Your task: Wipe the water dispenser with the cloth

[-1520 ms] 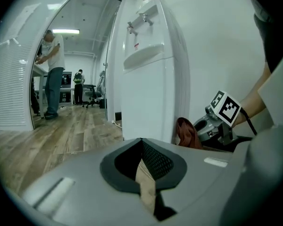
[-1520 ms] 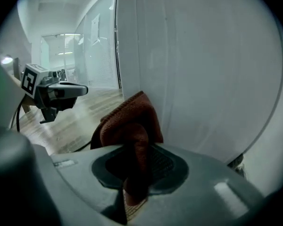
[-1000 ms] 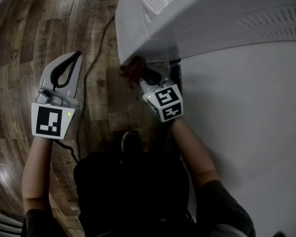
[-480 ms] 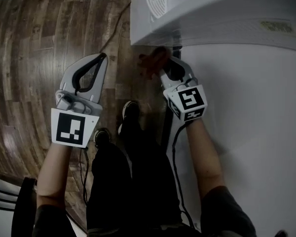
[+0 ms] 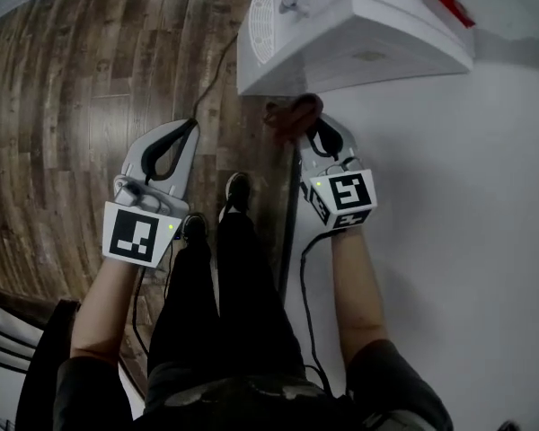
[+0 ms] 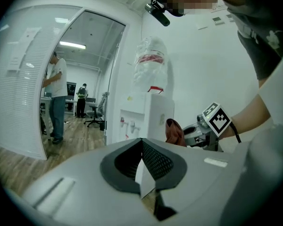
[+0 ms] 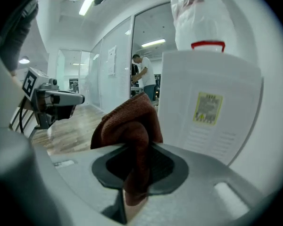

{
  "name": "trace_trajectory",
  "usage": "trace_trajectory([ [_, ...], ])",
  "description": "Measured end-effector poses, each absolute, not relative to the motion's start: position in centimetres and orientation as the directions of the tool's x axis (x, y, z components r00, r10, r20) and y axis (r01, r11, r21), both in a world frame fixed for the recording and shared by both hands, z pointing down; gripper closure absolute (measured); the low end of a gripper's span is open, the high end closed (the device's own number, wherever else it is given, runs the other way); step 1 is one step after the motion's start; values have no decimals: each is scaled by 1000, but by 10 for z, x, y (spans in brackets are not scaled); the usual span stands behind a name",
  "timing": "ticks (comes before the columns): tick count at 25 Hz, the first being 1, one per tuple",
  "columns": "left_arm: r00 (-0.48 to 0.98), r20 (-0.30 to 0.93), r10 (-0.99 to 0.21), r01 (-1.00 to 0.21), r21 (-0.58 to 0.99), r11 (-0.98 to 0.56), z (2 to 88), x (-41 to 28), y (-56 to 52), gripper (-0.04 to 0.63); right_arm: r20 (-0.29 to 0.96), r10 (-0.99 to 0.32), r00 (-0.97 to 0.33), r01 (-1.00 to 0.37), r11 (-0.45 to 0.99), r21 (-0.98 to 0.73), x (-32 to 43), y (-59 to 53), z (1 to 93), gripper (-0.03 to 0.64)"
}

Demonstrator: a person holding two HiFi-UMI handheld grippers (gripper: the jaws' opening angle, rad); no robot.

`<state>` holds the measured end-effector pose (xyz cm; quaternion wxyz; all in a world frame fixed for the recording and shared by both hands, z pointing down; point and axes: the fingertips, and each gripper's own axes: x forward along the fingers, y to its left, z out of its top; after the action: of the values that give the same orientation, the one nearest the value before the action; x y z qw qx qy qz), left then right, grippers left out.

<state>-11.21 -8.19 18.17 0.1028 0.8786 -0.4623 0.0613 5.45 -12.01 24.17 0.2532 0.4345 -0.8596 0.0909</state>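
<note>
The white water dispenser (image 5: 341,34) stands against the wall ahead, with a red-capped bottle (image 7: 198,13) on top. Its side panel with a yellow label (image 7: 212,112) fills the right gripper view. My right gripper (image 5: 316,131) is shut on a reddish-brown cloth (image 5: 292,115), which bunches up just short of the dispenser's side. The cloth (image 7: 129,126) sticks up between the jaws. My left gripper (image 5: 190,126) hangs to the left over the floor, shut with nothing in it. From the left gripper view the dispenser (image 6: 146,117) and the cloth (image 6: 173,131) show ahead.
A black cable (image 5: 211,70) runs across the wooden floor (image 5: 72,106) toward the dispenser. My legs and shoes (image 5: 238,191) are below. A white wall (image 5: 467,241) lies on the right. People stand in an office behind a glass partition (image 6: 56,98).
The head view has pulled back from the dispenser, so its whole top shows now. Both grippers have shifted right and down a little; the right one still holds the cloth near the dispenser's side.
</note>
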Motion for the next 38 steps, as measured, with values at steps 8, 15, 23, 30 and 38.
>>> trace_trajectory([
  [8,591,169,-789,-807,106,-581,69,-120,-43,575,438,-747,-501,-830,557,1,41,-73,119,555],
  [15,649,140,-748,-761,128,-636,27,-92,-1,575,379,-818,-432,-897,433,-89,61,-14,55,555],
  [23,674,122,-729,-739,134,-661,-10,-92,50,575,344,-860,-376,-922,385,-44,80,60,-7,555],
  [30,645,98,-758,-764,117,-635,-46,-103,82,575,327,-888,-324,-946,310,-95,108,105,-24,555],
  [38,628,74,-775,-777,107,-620,-66,-76,156,575,322,-891,-321,-941,339,-2,122,211,-36,555],
])
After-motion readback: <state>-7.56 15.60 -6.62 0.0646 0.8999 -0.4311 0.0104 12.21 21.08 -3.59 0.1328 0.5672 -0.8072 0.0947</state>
